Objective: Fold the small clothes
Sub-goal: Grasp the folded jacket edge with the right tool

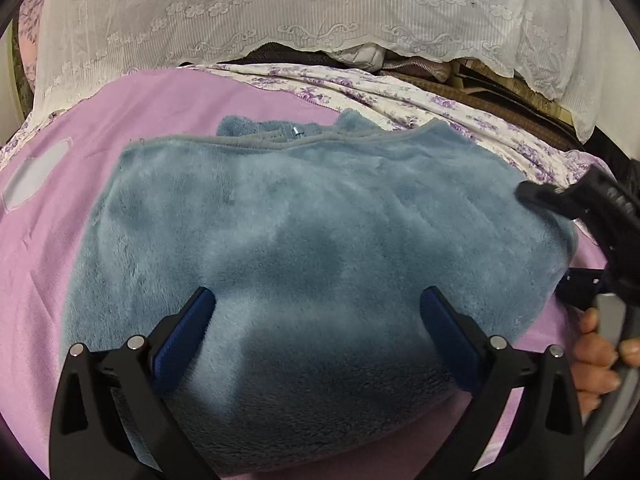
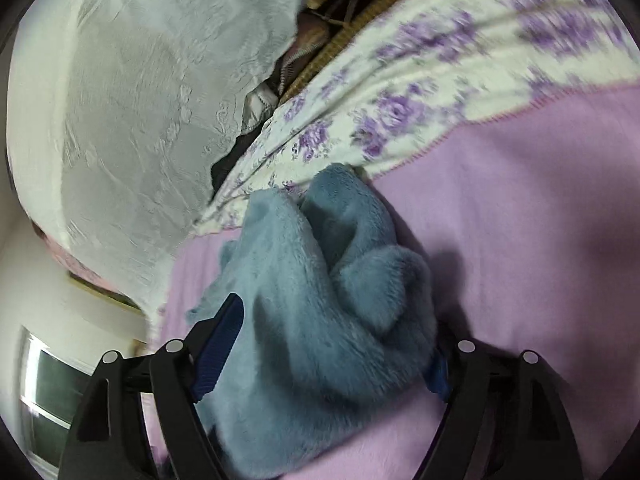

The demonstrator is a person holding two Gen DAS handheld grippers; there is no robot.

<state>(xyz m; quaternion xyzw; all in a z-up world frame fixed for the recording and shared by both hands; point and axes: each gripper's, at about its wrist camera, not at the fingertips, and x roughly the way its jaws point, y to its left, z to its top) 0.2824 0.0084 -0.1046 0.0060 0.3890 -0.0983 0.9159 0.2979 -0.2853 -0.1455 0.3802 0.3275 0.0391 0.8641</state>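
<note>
I see the blue fleece garment (image 1: 304, 240) filling the middle of the left wrist frame, lying spread on the pink blanket (image 1: 52, 272) of the bed. Its far hem runs across the upper middle of that frame, with a small metal snap (image 1: 298, 132) showing in a bunched strip just behind it. In the right wrist frame the same garment (image 2: 320, 320) sits at the lower centre, heaped into thick folds rather than lying flat, its far tip reaching the edge of the floral sheet.

My left gripper (image 1: 318, 300) hangs over the near part of the garment at the bottom of its frame. Its 2 jaws stand wide apart, with the fleece under and between them, and the pads do not press on anything.

My right gripper (image 2: 336, 332) straddles the bunched fleece at the bottom of its frame. Its jaws are spread wide with the bundle between them; the pad on the left of the frame lies against the fleece, the other is mostly hidden behind the folds, so I cannot tell whether they clamp it. In the left wrist frame this gripper (image 1: 532, 196) enters at the right edge, 1 blurred finger at the garment's right corner, and a hand (image 1: 596, 356) grips its handle at lower right.

Beyond the pink blanket lies the floral sheet (image 1: 360, 84) with purple flowers. A white lace cloth (image 1: 280, 12) hangs across the top of the frame.
</note>
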